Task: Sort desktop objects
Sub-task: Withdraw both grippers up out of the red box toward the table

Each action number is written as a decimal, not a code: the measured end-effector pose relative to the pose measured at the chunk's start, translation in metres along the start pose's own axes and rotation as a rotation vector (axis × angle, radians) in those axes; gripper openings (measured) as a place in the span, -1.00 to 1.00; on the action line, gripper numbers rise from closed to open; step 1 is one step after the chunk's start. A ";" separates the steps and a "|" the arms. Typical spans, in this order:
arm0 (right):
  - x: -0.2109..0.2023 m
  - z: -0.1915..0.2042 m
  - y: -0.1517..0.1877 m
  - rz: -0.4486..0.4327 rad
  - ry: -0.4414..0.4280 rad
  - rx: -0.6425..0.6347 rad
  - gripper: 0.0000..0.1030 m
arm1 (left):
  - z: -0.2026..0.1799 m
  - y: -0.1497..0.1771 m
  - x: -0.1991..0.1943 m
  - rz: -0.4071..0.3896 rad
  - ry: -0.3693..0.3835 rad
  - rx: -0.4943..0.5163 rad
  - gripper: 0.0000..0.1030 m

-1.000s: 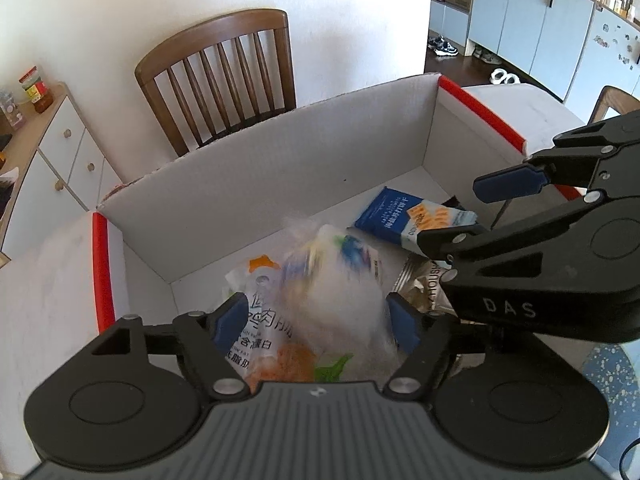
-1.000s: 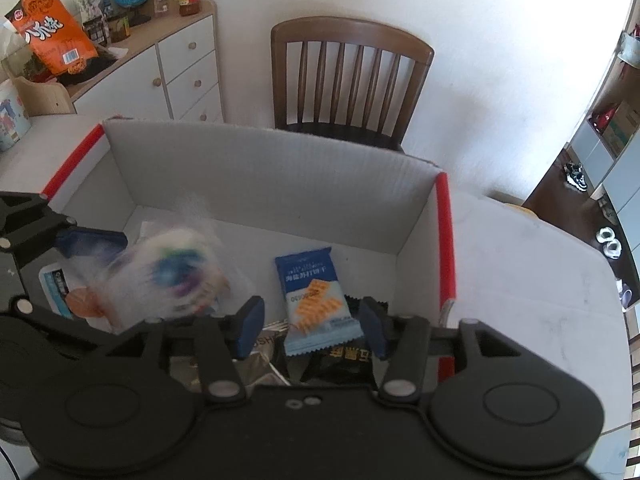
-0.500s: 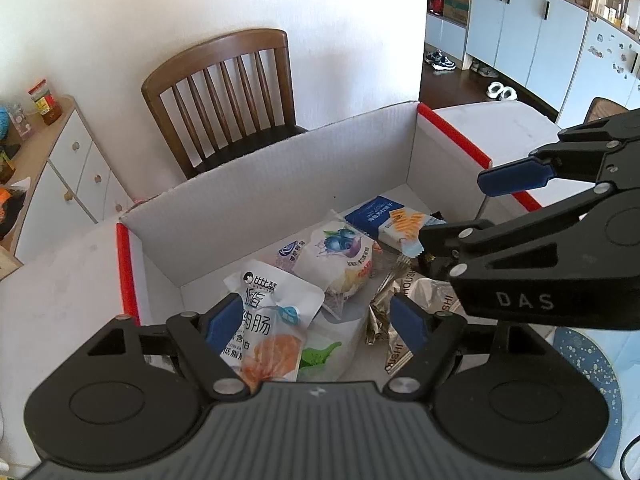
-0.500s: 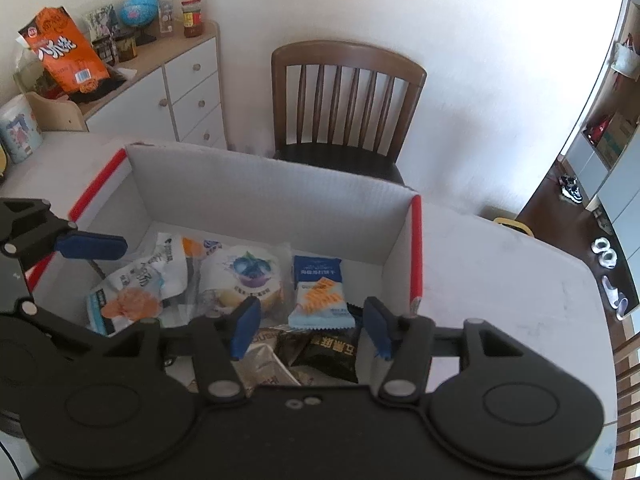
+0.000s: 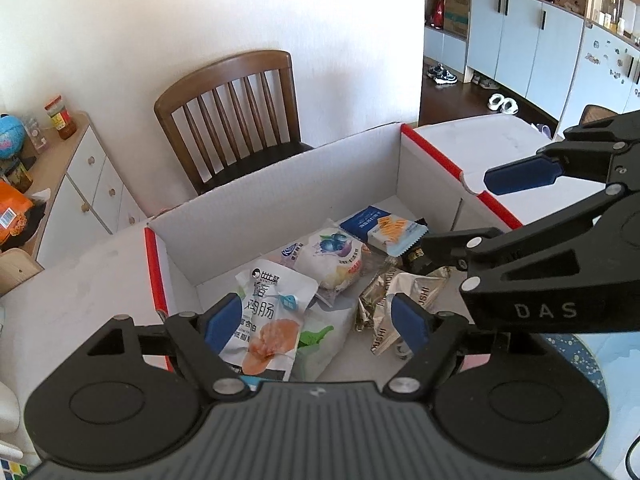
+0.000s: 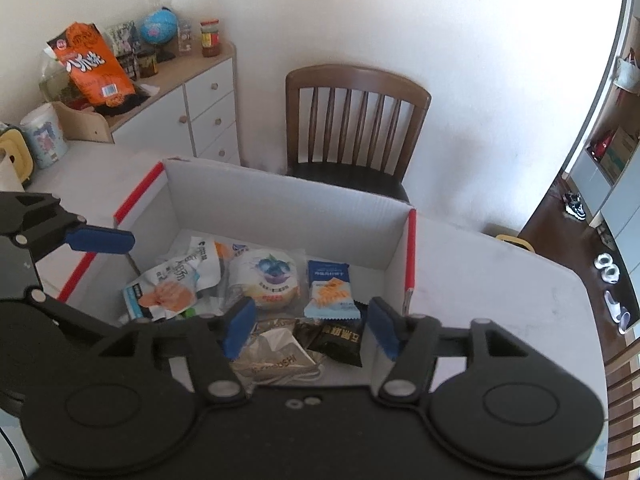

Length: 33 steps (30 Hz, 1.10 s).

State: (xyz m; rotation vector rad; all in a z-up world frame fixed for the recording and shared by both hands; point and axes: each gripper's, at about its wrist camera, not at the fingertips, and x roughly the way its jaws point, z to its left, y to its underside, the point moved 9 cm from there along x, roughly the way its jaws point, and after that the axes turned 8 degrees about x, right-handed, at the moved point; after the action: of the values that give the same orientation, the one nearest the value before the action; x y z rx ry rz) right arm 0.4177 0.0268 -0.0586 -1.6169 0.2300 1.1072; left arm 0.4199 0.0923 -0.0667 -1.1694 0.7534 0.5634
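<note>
A white cardboard box (image 5: 280, 192) (image 6: 288, 216) with red-taped edges holds several snack packs. Among them lie a round blueberry cake pack (image 5: 330, 254) (image 6: 268, 276), a blue cracker pack (image 5: 380, 226) (image 6: 330, 290), a white sausage pouch (image 5: 268, 316) (image 6: 172, 284), a silver foil bag (image 5: 396, 292) (image 6: 276, 354) and a black bar (image 6: 336, 338). My left gripper (image 5: 316, 322) hovers above the box's near side, jaws opening, nothing between them. My right gripper (image 6: 312, 328) hangs over the near right part, jaws opening and empty; it also shows at the right in the left wrist view (image 5: 472, 210).
A brown wooden chair (image 6: 352, 120) (image 5: 236, 120) stands behind the box against the wall. A white drawer cabinet (image 6: 200, 108) with jars, a globe and an orange bag is at the left. The white table (image 6: 500, 280) extends right of the box.
The blueberry cake pack, blurred between the left jaws a second ago, now lies in the box. Both grippers have risen and pulled back, and both jaws stand wider.
</note>
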 end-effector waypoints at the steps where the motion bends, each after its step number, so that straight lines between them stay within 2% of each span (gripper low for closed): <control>1: -0.003 0.000 0.001 -0.004 0.001 0.000 0.27 | 0.000 0.001 -0.002 -0.003 0.001 -0.007 0.63; 5: -0.013 -0.002 0.004 -0.016 -0.006 0.004 0.29 | -0.003 0.003 -0.013 -0.013 -0.004 -0.028 0.74; 10: -0.029 -0.001 0.008 -0.043 -0.038 0.017 0.35 | -0.008 0.006 -0.028 -0.037 -0.018 -0.047 1.00; 21: -0.059 -0.002 0.023 -0.106 -0.085 0.021 0.56 | -0.020 0.023 -0.050 -0.050 -0.059 -0.064 1.00; 28: -0.080 -0.003 0.037 -0.148 -0.101 0.006 0.62 | -0.029 0.034 -0.068 -0.070 -0.094 -0.072 1.00; 33: -0.093 -0.005 0.046 -0.165 -0.105 0.001 0.64 | -0.038 0.041 -0.078 -0.072 -0.092 -0.081 1.00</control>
State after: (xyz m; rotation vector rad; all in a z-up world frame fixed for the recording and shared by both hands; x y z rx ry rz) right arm 0.3395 -0.0305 -0.0199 -1.5425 0.0273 1.0611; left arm 0.3313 0.0674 -0.0390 -1.2316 0.6120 0.5880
